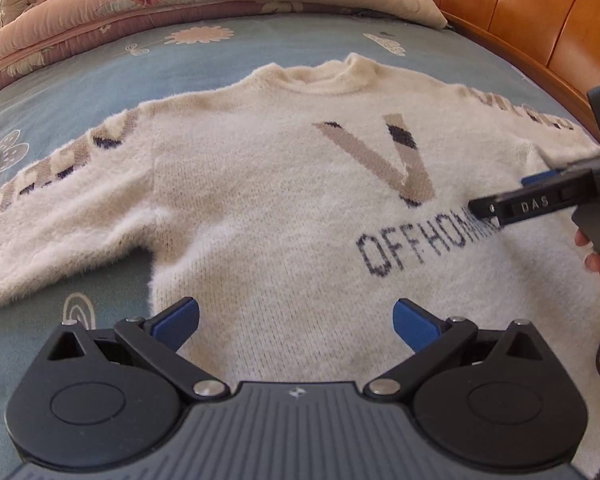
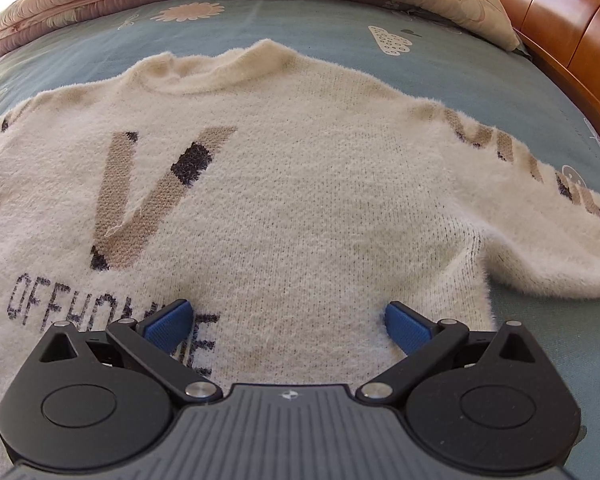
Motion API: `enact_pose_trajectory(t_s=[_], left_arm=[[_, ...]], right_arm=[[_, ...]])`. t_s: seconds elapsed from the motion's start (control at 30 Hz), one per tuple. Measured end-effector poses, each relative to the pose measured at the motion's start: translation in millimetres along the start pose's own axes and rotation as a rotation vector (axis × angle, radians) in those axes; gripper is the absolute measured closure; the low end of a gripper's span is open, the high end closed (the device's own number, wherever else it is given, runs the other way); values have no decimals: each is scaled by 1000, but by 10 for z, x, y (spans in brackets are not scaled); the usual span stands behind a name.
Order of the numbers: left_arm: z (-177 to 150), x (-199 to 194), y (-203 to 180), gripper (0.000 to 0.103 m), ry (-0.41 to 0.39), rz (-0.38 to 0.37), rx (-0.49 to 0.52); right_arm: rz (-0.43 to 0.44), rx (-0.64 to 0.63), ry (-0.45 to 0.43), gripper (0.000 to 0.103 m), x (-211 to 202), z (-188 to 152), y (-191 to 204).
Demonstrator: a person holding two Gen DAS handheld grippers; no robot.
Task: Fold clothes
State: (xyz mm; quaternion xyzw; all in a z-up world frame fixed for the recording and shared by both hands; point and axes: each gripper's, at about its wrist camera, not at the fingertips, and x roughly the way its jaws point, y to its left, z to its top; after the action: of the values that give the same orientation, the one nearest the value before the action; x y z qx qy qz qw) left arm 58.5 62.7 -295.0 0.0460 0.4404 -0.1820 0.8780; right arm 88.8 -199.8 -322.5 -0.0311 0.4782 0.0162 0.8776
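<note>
Both grippers hover with jaws spread wide, holding nothing. Ahead of the left gripper (image 1: 296, 322) lies the sweater (image 1: 284, 200), a fluffy cream knit spread flat, front up, on the blue flowered bed (image 1: 100, 72), neck away from the gripper. A tan and dark "V" sits on its chest above dark lettering, and patterned bands run along both outstretched sleeves. Just under the right gripper (image 2: 288, 326) is the sweater's lower front, its sleeve stretching away to the gripper's right.

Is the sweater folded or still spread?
Spread. The sweater lies flat and face up on the bed, both sleeves out to the sides, no fold visible.
</note>
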Motion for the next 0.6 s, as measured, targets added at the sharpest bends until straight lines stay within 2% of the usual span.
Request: enact_pose_trajectory(t_s=[0.03,0.17,0.4,0.53,0.6], left_arm=[[74,50,58,1,-16,-13,-17],[123,312,202,1,31,-78,-51],[-271,-117,19,1,86,-45,151],[-507,-519,-142,1,68,-101,201],[-567,-595,-234,1,57,-121,230]], right_arm=[[-5,5,-1,0,-5,-2,5],[-22,13,4,0,-17,3,26],[-7,40,44,0,-147,-120,-39],[-22,79,62,0,-396,-378,-71],[-30,97,63,0,-526,-523,-59]])
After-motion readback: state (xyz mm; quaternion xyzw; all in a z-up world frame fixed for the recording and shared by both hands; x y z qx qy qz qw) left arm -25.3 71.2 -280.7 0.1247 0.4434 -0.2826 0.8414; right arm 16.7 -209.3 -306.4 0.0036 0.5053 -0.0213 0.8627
